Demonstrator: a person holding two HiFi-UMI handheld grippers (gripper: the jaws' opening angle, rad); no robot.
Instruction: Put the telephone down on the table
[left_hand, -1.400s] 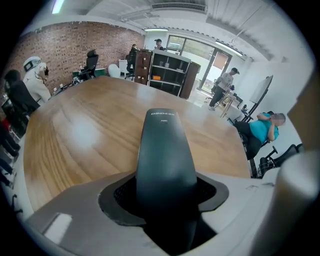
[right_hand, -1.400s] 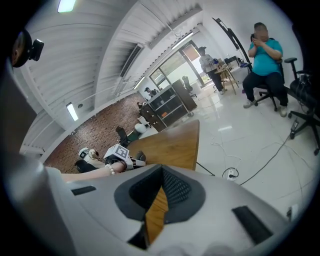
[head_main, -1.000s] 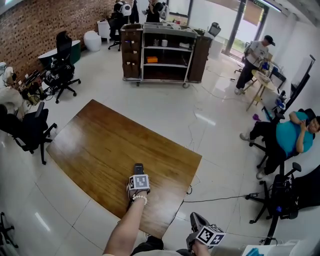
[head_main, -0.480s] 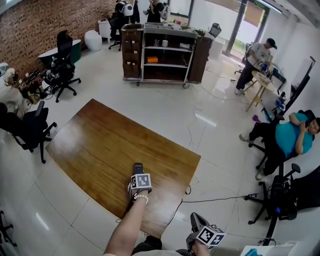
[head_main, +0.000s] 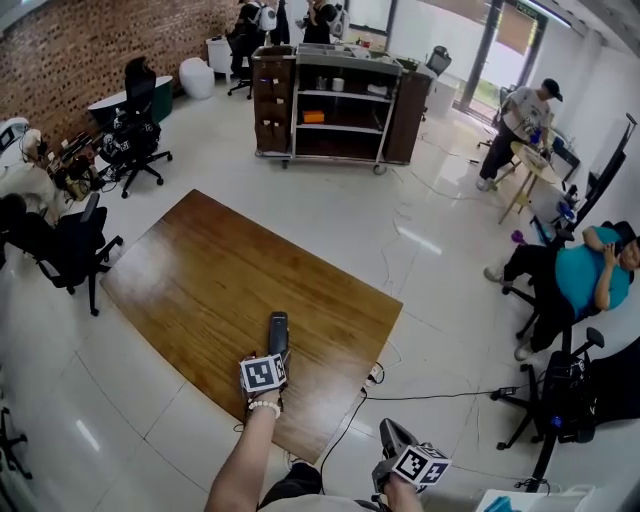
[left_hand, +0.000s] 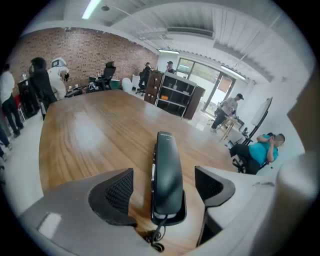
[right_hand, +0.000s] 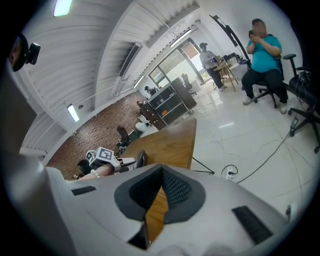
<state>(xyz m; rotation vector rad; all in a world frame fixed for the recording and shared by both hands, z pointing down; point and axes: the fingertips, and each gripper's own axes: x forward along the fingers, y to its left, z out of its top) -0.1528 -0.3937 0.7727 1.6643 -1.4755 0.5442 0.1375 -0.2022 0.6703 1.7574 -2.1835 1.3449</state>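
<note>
The black telephone handset (head_main: 278, 333) lies flat on the wooden table (head_main: 220, 280), near its front corner, with its cord end towards me. My left gripper (head_main: 272, 360) hovers just behind and above it. In the left gripper view the telephone (left_hand: 167, 175) rests on the table (left_hand: 90, 135) between the jaws, which are opening, and both pads (left_hand: 120, 192) stand apart from it. My right gripper (head_main: 400, 455) is held low beyond the table's front edge, shut with nothing in it (right_hand: 161, 186). From there I see the left gripper (right_hand: 105, 157) behind the telephone (right_hand: 141, 158).
Black office chairs (head_main: 70, 250) stand left of the table. A dark shelf cart (head_main: 335, 105) is at the back. A seated person in a teal top (head_main: 585, 275) is on the right. A cable and power strip (head_main: 375, 375) lie on the floor by the table's right corner.
My left gripper has opened, let go of the telephone, and drawn back towards me and upward. The telephone stays flat on the table. The right gripper has not moved.
</note>
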